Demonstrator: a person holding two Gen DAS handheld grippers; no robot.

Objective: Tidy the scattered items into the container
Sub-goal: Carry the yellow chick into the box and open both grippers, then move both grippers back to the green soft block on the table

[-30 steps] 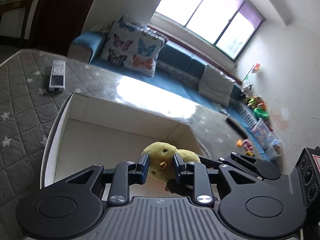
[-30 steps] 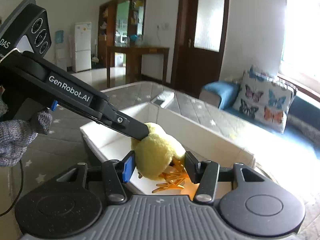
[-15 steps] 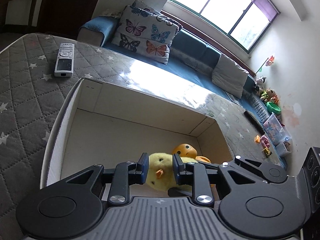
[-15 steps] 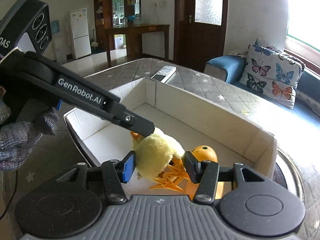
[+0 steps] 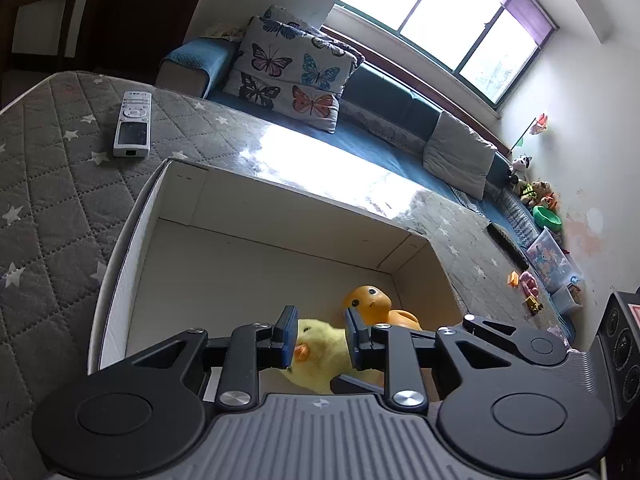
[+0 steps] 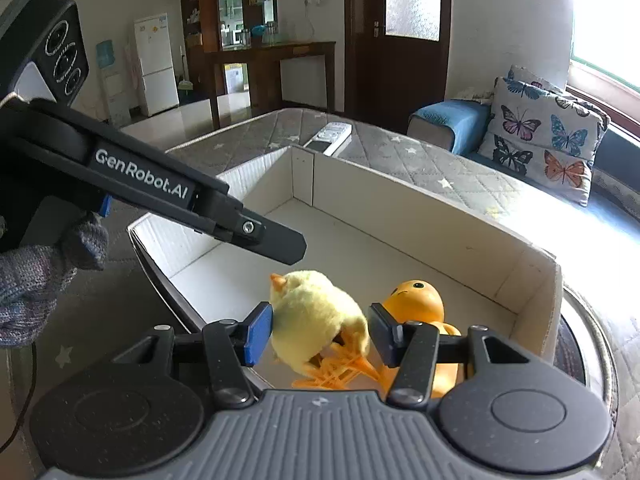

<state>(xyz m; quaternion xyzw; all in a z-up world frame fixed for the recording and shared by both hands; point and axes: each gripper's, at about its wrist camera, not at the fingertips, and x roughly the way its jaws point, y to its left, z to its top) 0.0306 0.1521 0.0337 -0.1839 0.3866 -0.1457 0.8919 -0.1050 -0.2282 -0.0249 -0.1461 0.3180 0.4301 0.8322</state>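
Observation:
A yellow plush chick [image 6: 316, 320] lies in the white cardboard box [image 6: 420, 208], next to an orange rubber duck [image 6: 416, 300]. My right gripper [image 6: 318, 332] is open, its pads on either side of the chick with small gaps. My left gripper [image 5: 318, 338] is open above the chick [image 5: 320, 356], and its finger [image 6: 276, 240] hangs just above the chick's head in the right wrist view. The duck [image 5: 370, 304] sits near the box's right corner [image 5: 412, 248].
A white remote control [image 5: 133, 123] lies on the grey quilted mat [image 5: 48, 184] beyond the box's far left corner. A blue sofa with butterfly cushions [image 5: 292, 76] runs behind. Toys [image 5: 528, 284] lie on the floor at right.
Both grippers carried the chick down into the box beside the orange duck. Both sets of jaws have opened and the chick now lies loose between them.

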